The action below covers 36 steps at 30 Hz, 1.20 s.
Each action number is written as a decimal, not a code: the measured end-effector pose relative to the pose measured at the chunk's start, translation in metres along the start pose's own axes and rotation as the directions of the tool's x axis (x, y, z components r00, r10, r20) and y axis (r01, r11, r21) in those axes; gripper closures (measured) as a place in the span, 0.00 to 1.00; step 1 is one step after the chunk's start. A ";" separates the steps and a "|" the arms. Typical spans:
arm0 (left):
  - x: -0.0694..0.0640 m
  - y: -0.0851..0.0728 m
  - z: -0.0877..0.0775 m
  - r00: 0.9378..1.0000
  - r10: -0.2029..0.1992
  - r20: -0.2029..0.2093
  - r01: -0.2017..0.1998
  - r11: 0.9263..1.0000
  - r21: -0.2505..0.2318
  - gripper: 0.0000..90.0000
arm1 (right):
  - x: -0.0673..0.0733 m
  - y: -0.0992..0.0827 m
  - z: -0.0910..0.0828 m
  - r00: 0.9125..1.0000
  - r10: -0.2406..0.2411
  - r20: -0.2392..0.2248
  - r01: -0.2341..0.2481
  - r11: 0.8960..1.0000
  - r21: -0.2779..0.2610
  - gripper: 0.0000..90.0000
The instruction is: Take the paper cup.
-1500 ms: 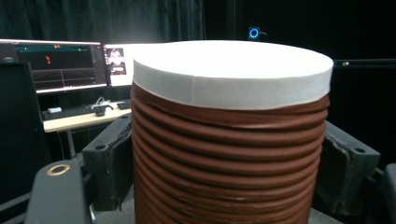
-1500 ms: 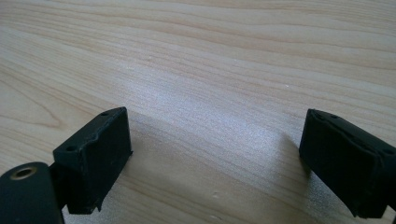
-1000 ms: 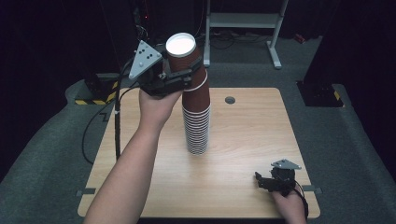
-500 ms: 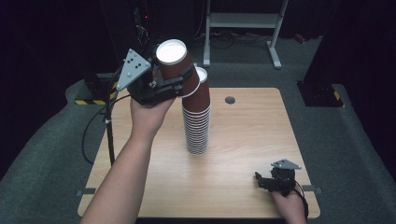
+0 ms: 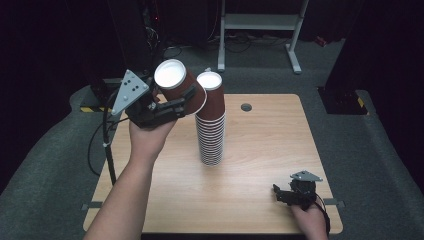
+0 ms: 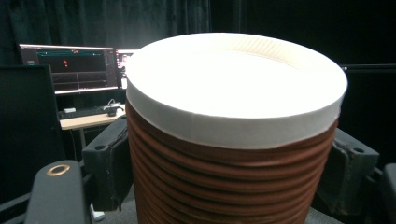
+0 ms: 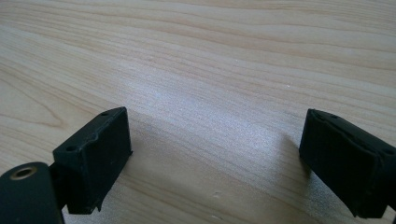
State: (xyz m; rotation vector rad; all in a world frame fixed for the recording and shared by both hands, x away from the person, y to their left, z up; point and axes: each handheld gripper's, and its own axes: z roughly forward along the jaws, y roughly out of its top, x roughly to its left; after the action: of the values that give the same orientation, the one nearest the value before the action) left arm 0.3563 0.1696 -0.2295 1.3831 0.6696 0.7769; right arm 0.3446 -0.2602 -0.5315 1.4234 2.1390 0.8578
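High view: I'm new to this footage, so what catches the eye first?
The tall stack of brown cups at the middle of the table, and a cup held tilted just left of its top in the left claw. The right claw rests open near the table's front right corner.

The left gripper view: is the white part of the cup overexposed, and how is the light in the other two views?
Left gripper view: the held cup's white end is blown out, its texture lost; the background is dim. High view: the table is evenly lit, the room around it nearly black. Right gripper view: a pale glare patch on the wood between the open jaws of the right gripper.
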 end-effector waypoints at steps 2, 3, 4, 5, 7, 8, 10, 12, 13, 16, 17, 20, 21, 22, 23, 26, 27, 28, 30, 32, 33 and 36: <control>0.000 -0.001 -0.003 1.000 0.001 -0.001 -0.001 1.000 -0.005 0.22 | 0.000 0.000 0.000 1.000 0.000 0.000 0.000 1.000 0.000 0.10; 0.000 -0.001 -0.003 1.000 0.001 -0.001 -0.001 1.000 -0.005 0.22 | 0.000 0.000 0.000 1.000 0.000 0.000 0.000 1.000 0.000 0.10; 0.001 -0.001 -0.006 1.000 0.002 0.000 -0.002 1.000 -0.010 0.22 | 0.000 0.000 0.000 1.000 0.000 0.000 0.000 1.000 0.000 0.10; 0.001 -0.001 -0.006 1.000 0.002 0.000 -0.002 1.000 -0.010 0.22 | 0.000 0.000 0.000 1.000 0.000 0.000 0.000 1.000 0.000 0.10; 0.001 -0.001 -0.009 1.000 0.006 -0.003 -0.006 1.000 -0.011 0.22 | 0.000 0.000 0.000 1.000 -0.001 0.000 0.001 1.000 0.000 0.10; 0.000 -0.001 -0.011 1.000 0.007 -0.001 -0.007 1.000 -0.011 0.22 | 0.000 0.000 0.000 1.000 0.001 -0.001 -0.001 1.000 0.000 0.10; 0.000 -0.002 -0.013 1.000 0.007 -0.001 -0.007 1.000 -0.010 0.22 | 0.000 0.000 0.000 1.000 0.001 -0.001 -0.001 1.000 0.000 0.10; -0.001 -0.004 -0.015 1.000 0.009 0.000 -0.009 1.000 -0.008 0.22 | 0.000 0.000 0.000 1.000 0.000 -0.002 0.000 1.000 0.000 0.10; -0.002 -0.005 -0.016 1.000 0.011 0.001 -0.011 1.000 -0.006 0.22 | 0.000 0.000 0.000 1.000 0.000 -0.002 0.000 1.000 0.000 0.10; -0.004 -0.009 -0.019 1.000 0.018 0.002 -0.018 1.000 0.002 0.22 | 0.000 0.000 0.000 1.000 0.000 -0.002 0.000 1.000 0.000 0.10; -0.005 -0.011 -0.020 1.000 0.017 0.004 -0.017 1.000 0.006 0.22 | 0.000 0.000 0.000 1.000 0.000 -0.002 0.000 1.000 0.000 0.10; -0.007 -0.017 -0.023 1.000 0.014 0.013 -0.014 1.000 0.016 0.22 | 0.000 0.000 0.000 1.000 0.001 -0.002 -0.001 1.000 0.000 0.10; -0.008 -0.019 -0.024 1.000 0.015 0.014 -0.015 1.000 0.020 0.22 | 0.000 0.000 0.000 1.000 0.000 -0.002 0.000 1.000 0.000 0.10; -0.008 -0.022 -0.025 1.000 0.014 0.018 -0.014 1.000 0.024 0.22 | 0.000 0.000 0.000 1.000 0.000 -0.002 0.000 1.000 0.000 0.10; -0.009 -0.024 -0.026 1.000 0.011 0.021 -0.012 1.000 0.029 0.22 | 0.000 0.000 0.000 1.000 0.000 -0.002 0.000 1.000 0.000 0.10; -0.011 -0.032 -0.028 1.000 0.013 0.029 -0.014 0.999 0.046 0.22 | 0.000 0.000 0.000 1.000 0.001 -0.002 -0.001 1.000 0.000 0.10; -0.012 -0.035 -0.028 0.999 0.010 0.031 -0.012 0.999 0.053 0.22 | 0.000 0.000 0.000 1.000 0.000 -0.002 0.000 1.000 0.000 0.10; -0.013 -0.038 -0.029 0.999 0.008 0.032 -0.010 0.998 0.059 0.22 | 0.000 0.000 0.000 1.000 0.000 -0.002 0.000 1.000 0.000 0.10; -0.015 -0.045 -0.030 0.999 0.002 0.039 -0.004 0.998 0.070 0.22 | 0.000 0.000 0.000 1.000 0.000 -0.002 0.000 1.000 0.000 0.10; -0.016 -0.052 -0.031 0.999 -0.001 0.046 -0.003 0.997 0.082 0.22 | 0.000 0.000 0.000 1.000 0.000 -0.002 0.000 1.000 0.000 0.10; -0.017 -0.056 -0.032 0.999 -0.005 0.050 0.001 0.996 0.088 0.22 | 0.000 0.000 0.000 1.000 0.000 -0.002 0.000 1.000 0.000 0.10; -0.018 -0.067 -0.033 0.998 -0.020 0.058 0.013 0.994 0.109 0.22 | 0.000 0.000 0.000 1.000 0.000 -0.002 0.000 1.000 0.000 0.10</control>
State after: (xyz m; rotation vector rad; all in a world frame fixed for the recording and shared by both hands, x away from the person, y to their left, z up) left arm 0.3256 0.1732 -0.2992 1.4919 0.6845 0.6922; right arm 0.3445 -0.2600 -0.5315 1.4231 2.1405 0.8593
